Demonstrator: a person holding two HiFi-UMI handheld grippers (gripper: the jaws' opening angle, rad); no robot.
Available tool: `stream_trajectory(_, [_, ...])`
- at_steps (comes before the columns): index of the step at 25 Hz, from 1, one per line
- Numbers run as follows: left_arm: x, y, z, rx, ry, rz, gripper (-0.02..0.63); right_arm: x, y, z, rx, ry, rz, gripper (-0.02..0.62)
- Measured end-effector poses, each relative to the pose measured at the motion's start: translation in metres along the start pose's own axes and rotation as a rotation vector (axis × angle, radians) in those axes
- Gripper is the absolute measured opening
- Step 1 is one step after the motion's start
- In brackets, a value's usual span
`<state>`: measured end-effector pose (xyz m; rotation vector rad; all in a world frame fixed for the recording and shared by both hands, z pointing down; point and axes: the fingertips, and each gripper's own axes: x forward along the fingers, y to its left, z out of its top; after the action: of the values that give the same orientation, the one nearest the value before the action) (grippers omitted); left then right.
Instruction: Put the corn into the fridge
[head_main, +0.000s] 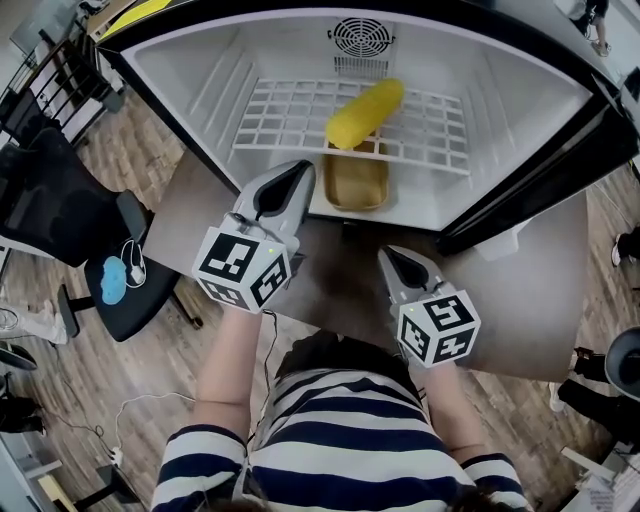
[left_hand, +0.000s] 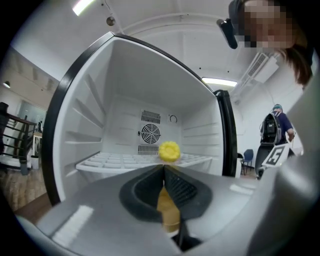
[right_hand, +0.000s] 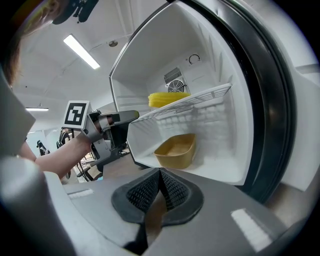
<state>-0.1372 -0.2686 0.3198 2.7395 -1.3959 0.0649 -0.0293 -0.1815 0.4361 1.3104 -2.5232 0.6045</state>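
Left tool (head_main: 298, 170) closed, empty — corn (head_main: 365, 113) on rack (head_main: 280, 125)

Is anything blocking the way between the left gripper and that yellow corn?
Nothing visible. The corn already lies on the wire shelf, and the shut left gripper faces it across open space.

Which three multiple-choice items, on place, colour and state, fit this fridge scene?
1. Where in the fridge does the corn lie? A on the wire shelf; B below it; C upright in a corner.
2. What colour is the tray under that shelf? A blue; B white; C tan.
3. How are the jaws of the left gripper? A open; B shut, empty; C shut on the corn.
Answers: A, the head view shows it lying on the grid; C, it looks tan in every view; B, they meet with nothing between.
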Motion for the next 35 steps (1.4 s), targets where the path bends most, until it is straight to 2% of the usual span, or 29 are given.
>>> stream_trajectory(6, [-0.018,0.001,-0.018,-0.026,0.029,0.022,0.0,0.0,0.0,0.001,0.0,-0.003,-0.001,-0.008])
stream_trajectory(10, [-0.031,0.0,-0.035,-0.078,0.049,0.039,0.0,-0.002,-0.003,0.001,-0.001,-0.004,-0.007,-0.008])
stream_trajectory(22, [-0.061,-0.008,-0.093,-0.152,0.161,0.076,0.0,-0.008,-0.016,0.001,0.002,-0.004,-0.039,-0.008])
stream_trajectory(29, [-0.075,-0.01,-0.107,-0.21,0.161,0.095,0.0,-0.009,-0.018,-0.003,0.004,0.006,-0.042,-0.008])
stream_trajectory(35, [-0.083,-0.013,-0.113,-0.213,0.181,0.105,0.0,-0.008,-0.016,-0.007,-0.004,0.01,-0.043,-0.008])
